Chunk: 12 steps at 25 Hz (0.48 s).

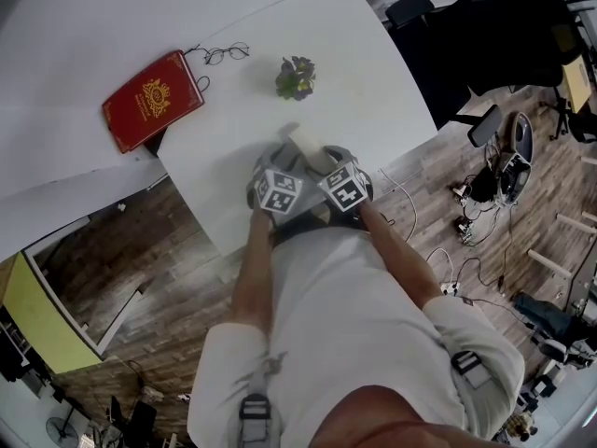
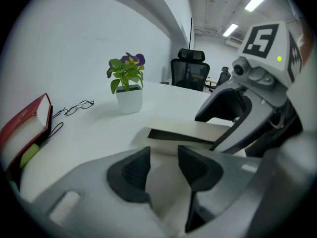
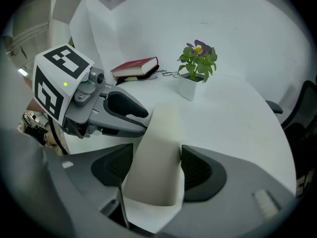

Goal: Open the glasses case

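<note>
The cream glasses case (image 1: 306, 143) lies on the white table (image 1: 233, 17) just ahead of both grippers. In the right gripper view the case (image 3: 158, 152) fills the gap between the two dark pads (image 3: 198, 170), and my right gripper (image 3: 157, 170) is shut on it. My left gripper (image 2: 163, 170) holds the near end of the case (image 2: 185, 133) between closely set pads (image 2: 131, 172). A dark slit shows under the case's lid in the left gripper view. In the head view the marker cubes hide both sets of fingertips.
A small potted plant (image 1: 296, 77) stands beyond the case. A red book (image 1: 152, 101) and a pair of thin glasses (image 1: 224, 54) lie at the far left. The table's rounded edge runs close on the right, with a black office chair (image 1: 485, 35) past it.
</note>
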Tool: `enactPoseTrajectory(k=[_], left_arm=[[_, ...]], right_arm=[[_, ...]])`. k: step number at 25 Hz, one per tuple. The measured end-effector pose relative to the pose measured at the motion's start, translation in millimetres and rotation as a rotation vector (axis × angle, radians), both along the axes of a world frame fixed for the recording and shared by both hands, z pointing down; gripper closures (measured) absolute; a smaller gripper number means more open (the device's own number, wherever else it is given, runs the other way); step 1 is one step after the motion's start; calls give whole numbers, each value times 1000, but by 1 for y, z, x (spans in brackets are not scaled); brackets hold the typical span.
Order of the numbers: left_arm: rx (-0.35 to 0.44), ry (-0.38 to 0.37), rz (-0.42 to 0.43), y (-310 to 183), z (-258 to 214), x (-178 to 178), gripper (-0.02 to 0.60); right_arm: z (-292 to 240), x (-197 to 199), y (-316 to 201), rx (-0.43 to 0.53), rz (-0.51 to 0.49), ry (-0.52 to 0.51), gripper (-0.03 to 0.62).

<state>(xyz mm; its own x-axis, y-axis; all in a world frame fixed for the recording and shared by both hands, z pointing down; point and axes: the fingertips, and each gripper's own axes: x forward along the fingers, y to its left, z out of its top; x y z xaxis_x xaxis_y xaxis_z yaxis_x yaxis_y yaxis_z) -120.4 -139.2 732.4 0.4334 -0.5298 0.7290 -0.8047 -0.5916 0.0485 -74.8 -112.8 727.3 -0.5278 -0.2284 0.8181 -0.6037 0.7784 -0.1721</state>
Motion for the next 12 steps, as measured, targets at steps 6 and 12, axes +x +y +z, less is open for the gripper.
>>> enactPoseTrajectory(k=[6,12], left_arm=[[-2,-4,-9,0,-1,0,407],[-5,-5,-14,1,1,0,407]], right_arm=[[-4,2,-2,4,-3,-15,296],[-6,4,-2,5,-6,-26,309]])
